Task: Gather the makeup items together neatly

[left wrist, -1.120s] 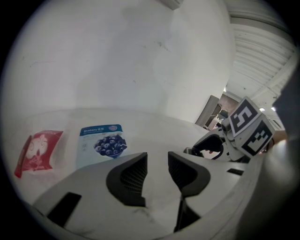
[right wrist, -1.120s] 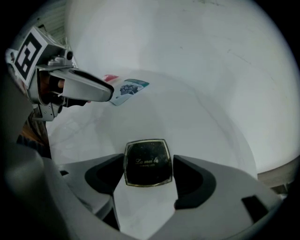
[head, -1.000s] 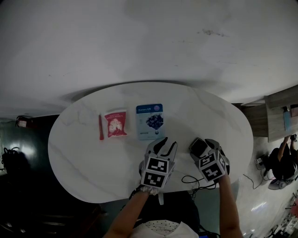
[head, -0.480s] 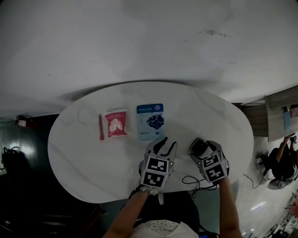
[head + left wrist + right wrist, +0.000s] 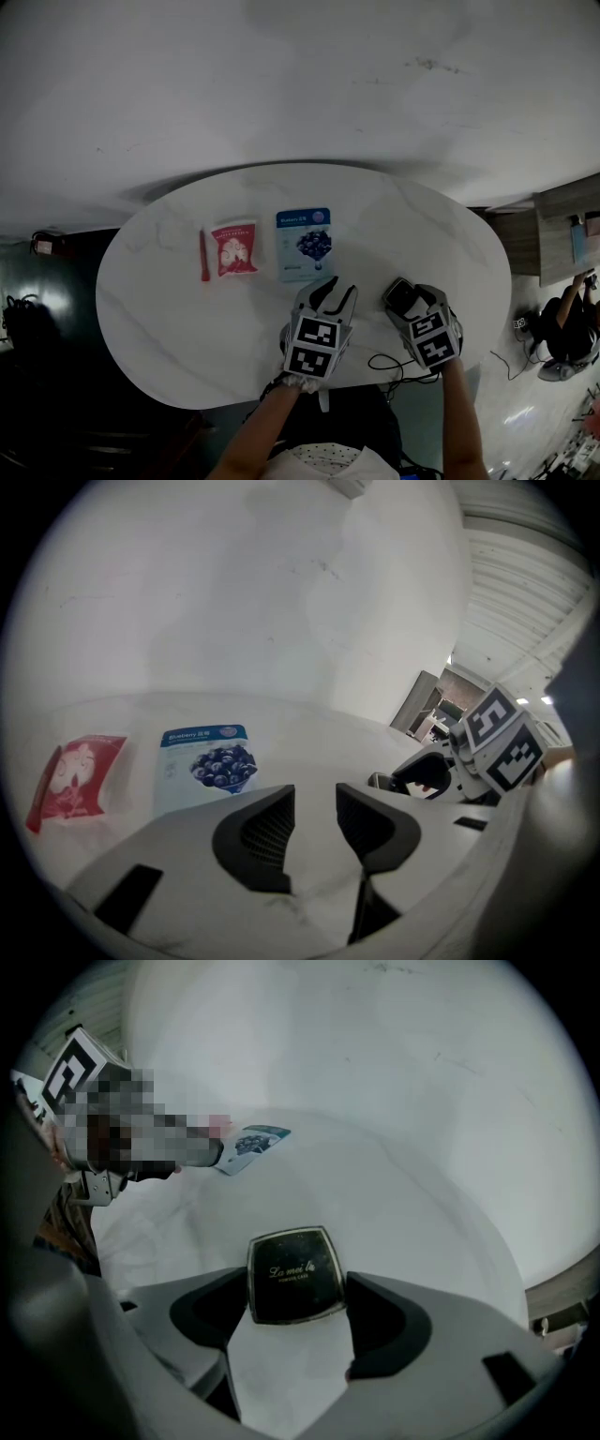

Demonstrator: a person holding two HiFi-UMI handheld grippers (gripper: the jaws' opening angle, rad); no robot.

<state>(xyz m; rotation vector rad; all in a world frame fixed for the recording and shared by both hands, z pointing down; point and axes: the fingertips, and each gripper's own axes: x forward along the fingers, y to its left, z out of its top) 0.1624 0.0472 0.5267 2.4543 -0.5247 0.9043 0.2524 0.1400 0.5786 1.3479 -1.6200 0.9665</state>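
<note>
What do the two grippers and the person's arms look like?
The left gripper and right gripper are pale grey with dark ribbed pads; each carries a white cube with black square markers. A black cable trails by the right one, whose jaws have just been closing round a black compact. No sleeves show.

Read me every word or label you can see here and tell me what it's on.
"Blueberry": top of the blue sachet; its smaller print is unreadable.
"La mei la", roughly, in script: lid of the black compact; the line beneath is too small.
Print on the red packet: too blurred to read.
</note>
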